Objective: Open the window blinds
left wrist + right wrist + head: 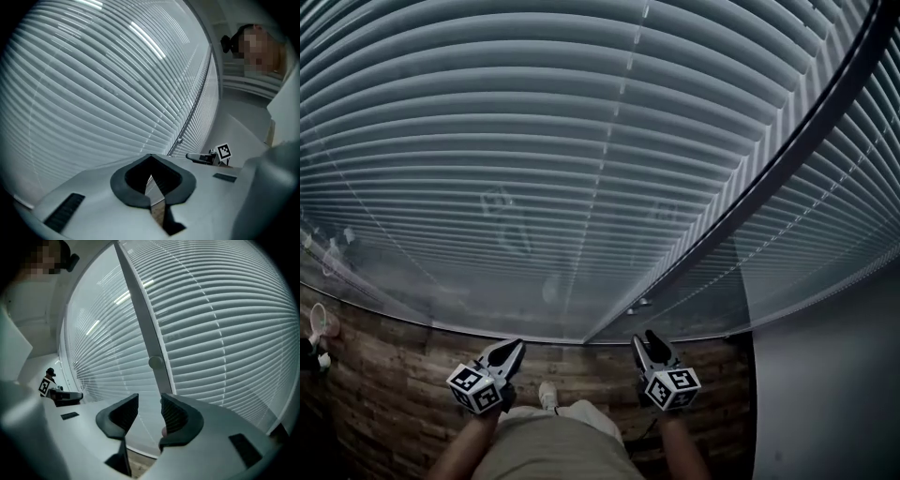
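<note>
The left tongs (150, 158) are seen pressed together at the tips with nothing between them. The right tongs (150, 401) are held moderately apart, and nothing is gripped there either. Both are pointed at the blinds (534, 141), which are hung straight ahead and fill the wall above the wooden floor (403, 375), in two panels parted by a dark post (787, 150). A small round knob (156, 363) is set on that post, just beyond the right tongs. No cord or wand can be made out with certainty, so a slat could be pinched instead of the control and be bent or creased. Faint reflections also suggest glass in front, against which the tongs could be knocked. The slats are pale, thin and horizontal, laid flat and overlapping, so the blinds are judged fully closed.
</note>
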A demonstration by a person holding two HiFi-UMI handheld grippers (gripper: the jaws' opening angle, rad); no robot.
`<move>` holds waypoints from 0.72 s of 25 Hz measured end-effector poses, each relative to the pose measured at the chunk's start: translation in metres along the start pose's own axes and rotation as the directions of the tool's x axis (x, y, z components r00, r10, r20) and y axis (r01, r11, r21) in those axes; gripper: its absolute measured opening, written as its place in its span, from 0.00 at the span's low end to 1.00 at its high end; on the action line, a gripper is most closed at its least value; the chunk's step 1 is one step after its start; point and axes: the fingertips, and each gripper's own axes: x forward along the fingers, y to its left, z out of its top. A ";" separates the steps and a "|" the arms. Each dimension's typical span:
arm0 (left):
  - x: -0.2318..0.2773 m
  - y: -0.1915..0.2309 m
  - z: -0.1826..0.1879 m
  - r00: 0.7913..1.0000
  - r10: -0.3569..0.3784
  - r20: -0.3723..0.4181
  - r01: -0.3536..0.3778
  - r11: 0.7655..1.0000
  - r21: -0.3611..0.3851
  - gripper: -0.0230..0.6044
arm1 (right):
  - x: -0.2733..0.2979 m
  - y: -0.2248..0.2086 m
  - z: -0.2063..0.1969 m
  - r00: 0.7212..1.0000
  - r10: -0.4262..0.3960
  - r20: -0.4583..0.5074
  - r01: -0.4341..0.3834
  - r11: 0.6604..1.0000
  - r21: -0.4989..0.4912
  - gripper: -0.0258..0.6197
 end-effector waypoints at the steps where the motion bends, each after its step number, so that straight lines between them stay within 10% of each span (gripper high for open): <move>1: 0.001 0.004 -0.002 1.000 -0.001 -0.004 0.001 1.000 -0.002 0.06 | 0.007 -0.003 -0.004 1.000 -0.013 -0.004 0.013 1.000 -0.005 0.26; 18: 0.023 0.030 0.032 0.996 0.086 -0.008 -0.086 0.996 -0.011 0.06 | 0.063 -0.032 -0.012 0.994 -0.064 -0.087 0.072 0.993 0.097 0.25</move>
